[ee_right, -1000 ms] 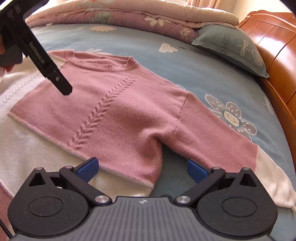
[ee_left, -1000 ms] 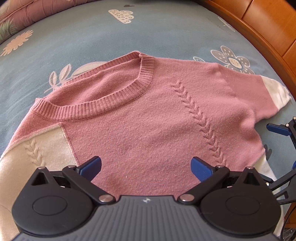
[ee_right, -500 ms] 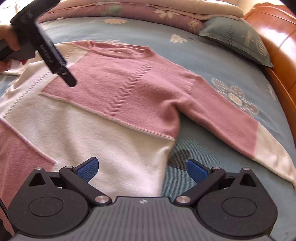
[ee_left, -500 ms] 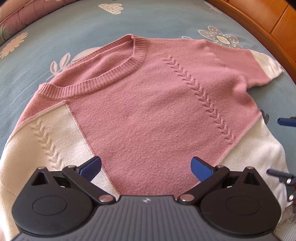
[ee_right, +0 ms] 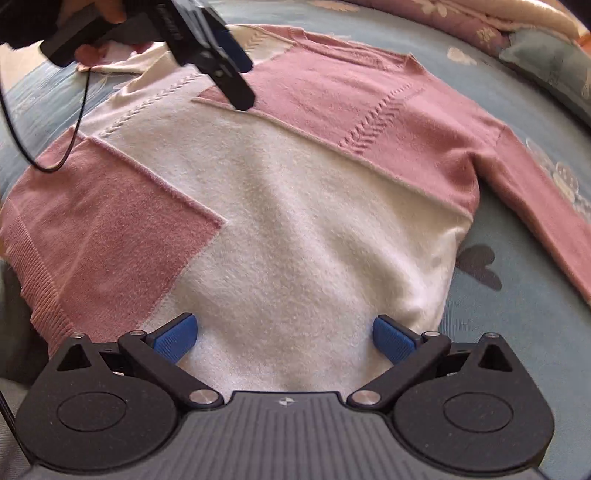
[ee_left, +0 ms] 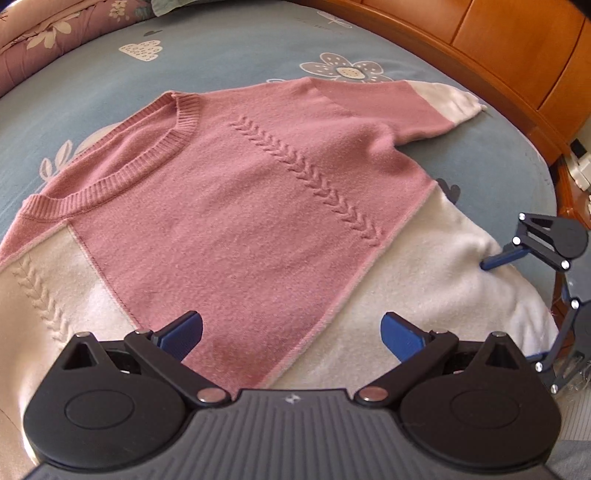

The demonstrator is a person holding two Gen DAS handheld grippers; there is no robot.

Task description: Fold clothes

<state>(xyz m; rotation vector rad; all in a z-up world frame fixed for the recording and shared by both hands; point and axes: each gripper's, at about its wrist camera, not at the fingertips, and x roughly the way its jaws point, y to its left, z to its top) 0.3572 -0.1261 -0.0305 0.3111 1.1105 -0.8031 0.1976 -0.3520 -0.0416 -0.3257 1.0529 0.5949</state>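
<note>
A pink and cream knit sweater (ee_left: 258, 206) lies flat, front up, on the blue flowered bed sheet (ee_left: 229, 55). My left gripper (ee_left: 291, 330) hovers open over the lower pink panel, with nothing between its blue pads. At the right edge of this view, a blue finger (ee_left: 502, 257) of the other gripper rests by the cream side of the sweater. In the right wrist view the sweater (ee_right: 314, 221) fills the frame, and my right gripper (ee_right: 284, 332) is open above its cream lower part. A hand (ee_right: 92, 14) holds the left gripper's body at the top left, above the shoulder.
A wooden bed frame (ee_left: 498, 44) curves along the far right. A grey-green pillow (ee_right: 554, 62) and a folded floral quilt (ee_left: 55, 33) lie at the head of the bed. A black cable (ee_right: 74, 129) hangs over the sweater's left side. Bare sheet (ee_right: 498, 332) lies beside the right sleeve.
Both grippers have drawn back toward the sweater's hem, so more of the cream lower part shows. Both stay open and the sweater has not moved.
</note>
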